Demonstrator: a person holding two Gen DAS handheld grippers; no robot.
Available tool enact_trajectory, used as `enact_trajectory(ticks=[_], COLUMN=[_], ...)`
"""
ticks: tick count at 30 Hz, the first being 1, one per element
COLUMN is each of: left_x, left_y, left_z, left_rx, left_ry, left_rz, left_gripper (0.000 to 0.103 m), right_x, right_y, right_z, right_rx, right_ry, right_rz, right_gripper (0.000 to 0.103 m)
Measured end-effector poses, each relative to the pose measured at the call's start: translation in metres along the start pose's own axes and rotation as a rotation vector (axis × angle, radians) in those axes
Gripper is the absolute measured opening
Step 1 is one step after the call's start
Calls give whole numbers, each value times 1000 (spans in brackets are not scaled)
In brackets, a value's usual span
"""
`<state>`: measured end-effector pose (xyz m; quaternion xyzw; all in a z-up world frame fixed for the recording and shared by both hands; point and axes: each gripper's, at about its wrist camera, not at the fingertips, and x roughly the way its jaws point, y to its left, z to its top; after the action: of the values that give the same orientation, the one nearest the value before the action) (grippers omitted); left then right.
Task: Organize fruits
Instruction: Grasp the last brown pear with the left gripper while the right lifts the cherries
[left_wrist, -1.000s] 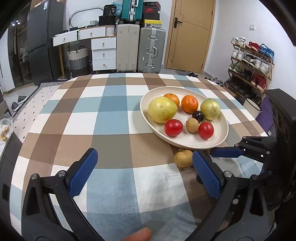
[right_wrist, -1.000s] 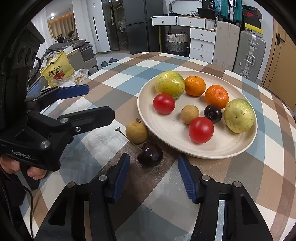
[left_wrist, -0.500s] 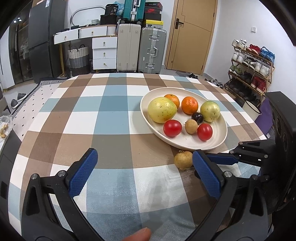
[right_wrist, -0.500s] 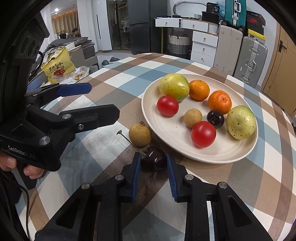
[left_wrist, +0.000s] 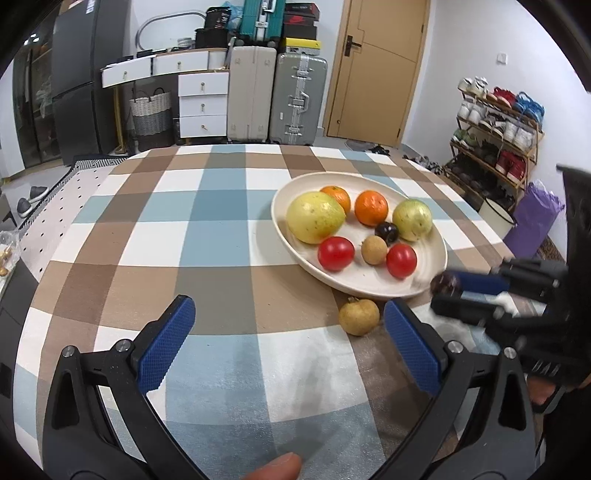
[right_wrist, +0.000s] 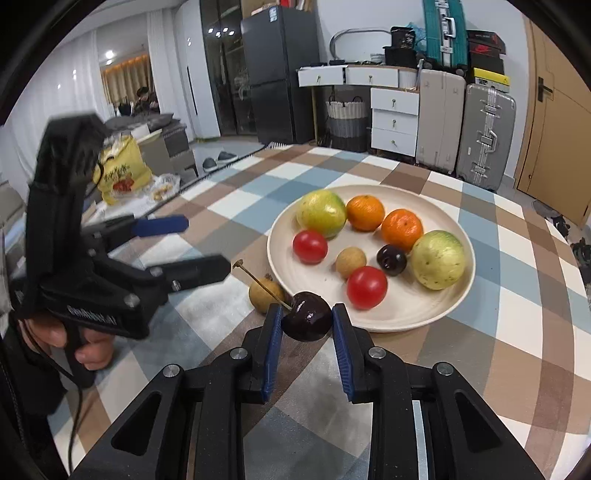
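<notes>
My right gripper (right_wrist: 307, 320) is shut on a dark cherry (right_wrist: 308, 322) with a long stem, held just above the cloth near the rim of the cream plate (right_wrist: 406, 314). In the left wrist view the same cherry (left_wrist: 444, 283) shows at the right gripper's tips beside the plate (left_wrist: 284, 236). The plate holds two tomatoes, two oranges, two yellow-green fruits, a longan and a dark cherry. A loose longan (left_wrist: 359, 316) lies on the cloth in front of the plate, also visible as the longan (right_wrist: 263, 291) behind my right fingers. My left gripper (left_wrist: 288, 332) stands open over the cloth, with nothing between its fingers.
A checked cloth (left_wrist: 207, 236) covers the table. Beyond it stand suitcases (left_wrist: 297, 99), a white drawer unit (left_wrist: 201, 105) and a shoe rack (left_wrist: 498, 129). A yellow snack bag (right_wrist: 122, 173) lies off the table's left side.
My right gripper closed on the dark cherry and lifted it off the cloth toward the plate. The left gripper stayed where it was, open.
</notes>
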<state>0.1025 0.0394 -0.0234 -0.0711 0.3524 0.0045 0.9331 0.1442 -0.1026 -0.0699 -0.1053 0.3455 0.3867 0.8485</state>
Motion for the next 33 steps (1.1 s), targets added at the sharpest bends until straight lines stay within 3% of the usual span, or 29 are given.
enact_trajectory(ticks=[6,14,21,24,26,33], left_x=[17,46,58,57,56,50], left_y=[-15,-35,-51,-54,-52,-45], left_z=[-3,-4,-3,-3,-2,-3], left_rx=[50,114,166,177,170,142], left_ry=[74,174,201,193,191,177], left_rz=[-9,-14,-30,-48,-66,-103], left_gripper=[102,85,60,35,27,27], right_x=[-17,-22,-22,-22,-22,-20], right_y=[-13,-22,-25,-27,-27,-28], right_z=[4,4,2,2,1,1], right_rx=[41,63,73,77,79,77], right_ry=[-56,-71,-66,-65,-66,-57], right_rz=[-42,-66,-74,-76,-76,-80], right_gripper=[27,27,27,27,27,27])
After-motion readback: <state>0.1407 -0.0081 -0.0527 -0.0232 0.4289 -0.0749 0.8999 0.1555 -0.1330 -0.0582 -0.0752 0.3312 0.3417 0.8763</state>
